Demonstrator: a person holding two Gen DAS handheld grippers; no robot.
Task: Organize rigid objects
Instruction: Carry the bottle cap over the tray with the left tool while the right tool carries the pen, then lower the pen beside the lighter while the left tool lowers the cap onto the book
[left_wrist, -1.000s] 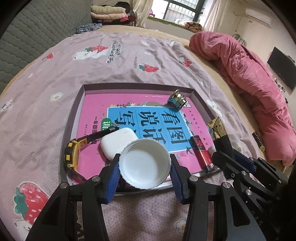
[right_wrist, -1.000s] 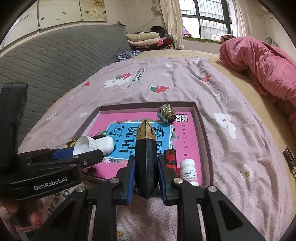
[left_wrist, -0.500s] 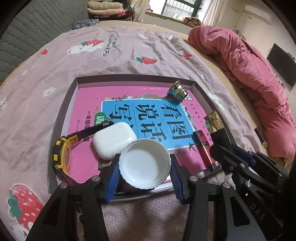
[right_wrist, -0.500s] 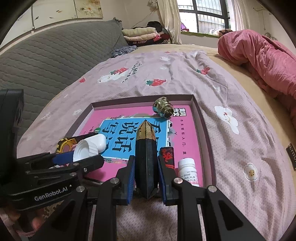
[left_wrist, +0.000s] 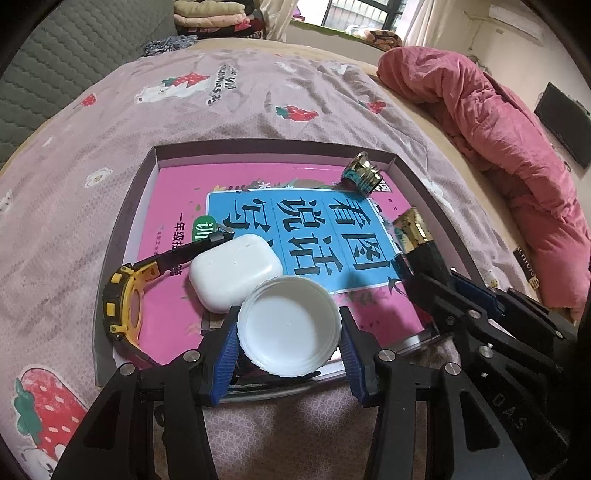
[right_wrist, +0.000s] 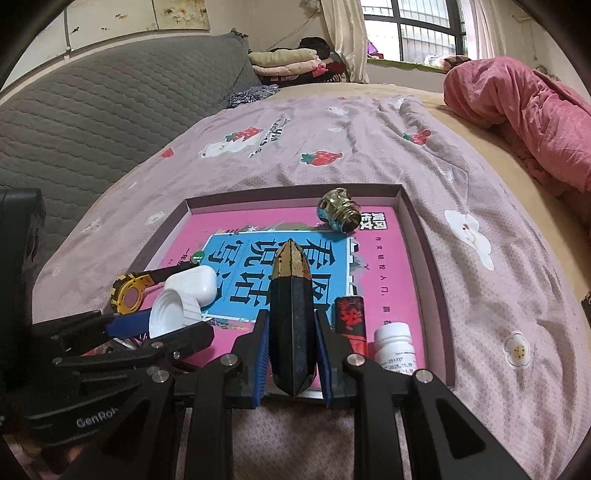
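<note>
The left gripper (left_wrist: 288, 332) is gripping a round, ribbed white lid (left_wrist: 288, 326); the right gripper (right_wrist: 291, 354) is clamping a faceted black, gold-tipped bottle (right_wrist: 291, 314).

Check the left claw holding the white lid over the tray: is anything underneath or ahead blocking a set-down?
Partly. The left claw holds the white lid at the tray's near edge; the white earbud case lies just beyond, the yellow watch to its left. The book cover farther in is bare.
</note>
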